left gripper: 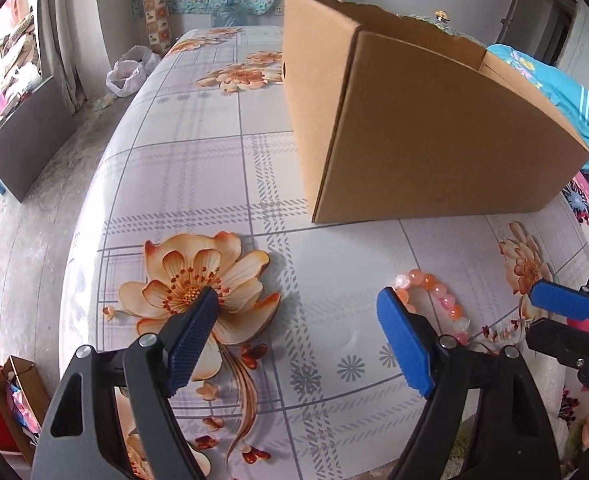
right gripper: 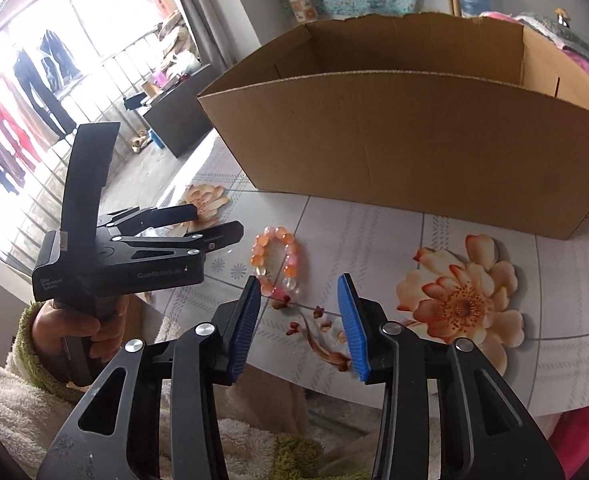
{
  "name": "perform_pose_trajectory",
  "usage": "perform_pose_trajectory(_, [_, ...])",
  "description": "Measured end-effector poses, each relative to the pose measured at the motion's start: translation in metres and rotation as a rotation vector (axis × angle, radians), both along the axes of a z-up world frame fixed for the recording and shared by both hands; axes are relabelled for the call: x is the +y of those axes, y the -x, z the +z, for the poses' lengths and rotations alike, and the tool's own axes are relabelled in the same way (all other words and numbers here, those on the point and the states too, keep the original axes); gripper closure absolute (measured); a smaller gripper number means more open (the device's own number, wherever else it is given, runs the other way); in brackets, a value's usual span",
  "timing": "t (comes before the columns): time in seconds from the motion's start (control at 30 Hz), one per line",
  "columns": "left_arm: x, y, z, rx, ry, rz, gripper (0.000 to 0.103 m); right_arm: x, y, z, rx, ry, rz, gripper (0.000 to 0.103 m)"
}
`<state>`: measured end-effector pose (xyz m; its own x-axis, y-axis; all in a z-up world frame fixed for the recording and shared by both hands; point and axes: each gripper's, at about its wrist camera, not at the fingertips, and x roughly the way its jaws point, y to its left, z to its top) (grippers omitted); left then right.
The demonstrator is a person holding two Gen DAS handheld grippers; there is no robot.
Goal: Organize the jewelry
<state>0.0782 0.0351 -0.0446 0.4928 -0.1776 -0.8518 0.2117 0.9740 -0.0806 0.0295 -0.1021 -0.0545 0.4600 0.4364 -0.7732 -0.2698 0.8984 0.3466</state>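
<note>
The left wrist view shows us the left claw [left gripper: 298, 312] poised over a counter [left gripper: 222, 168] draped in a pale checked cloth printed with orange flowers; its blue-padded jaws stand wide apart and hold nothing; the left pad lies over a large printed flower, the right pad just beside a beaded bracelet [left gripper: 434, 296] of orange, pink and clear beads, which lies flat on the cloth at the near right, partly hidden behind that pad; beyond it, toward the far right, sits an open cardboard box [left gripper: 414, 128], well apart from the bracelet; at the right edge we see the tip of the right claw [left gripper: 550, 312] reaching in, near the bracelet but, as far as we can tell, not touching it; in the right wrist view the right claw [right gripper: 299, 300] has its jaws partly open and nothing between the pads; the bracelet [right gripper: 278, 260] lies on the counter [right gripper: 494, 360] just beyond the fingertips, closer to the left pad, and whether it touches that pad we cannot tell; the cardboard box [right gripper: 406, 136] stands farther back, open at the top, its inside mostly out of sight; to the left the left claw [right gripper: 214, 224] points toward the bracelet, jaws apart, gripped from below by a hand [right gripper: 82, 328] in a fluffy pale sleeve with a green cuff.
</note>
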Motion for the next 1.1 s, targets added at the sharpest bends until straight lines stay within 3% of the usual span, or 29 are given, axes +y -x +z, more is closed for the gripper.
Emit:
perform_pose_trajectory(0.37, [-0.006,0.004,-0.006,-0.002,-0.031,-0.003,0.006,0.015,-0.022,-0.001,-0.012,0.052,0.004,0.077])
perform_pose_trajectory(0.53, [-0.018,0.008,-0.009,-0.008,-0.103,-0.007,0.006,0.031,-0.026,-0.009,-0.011,0.091,0.054,0.079])
perform_pose_trajectory(1.1, [-0.018,0.01,-0.008,0.005,-0.099,0.008,0.006,0.057,-0.048,-0.023,0.004,0.189,0.183,0.08])
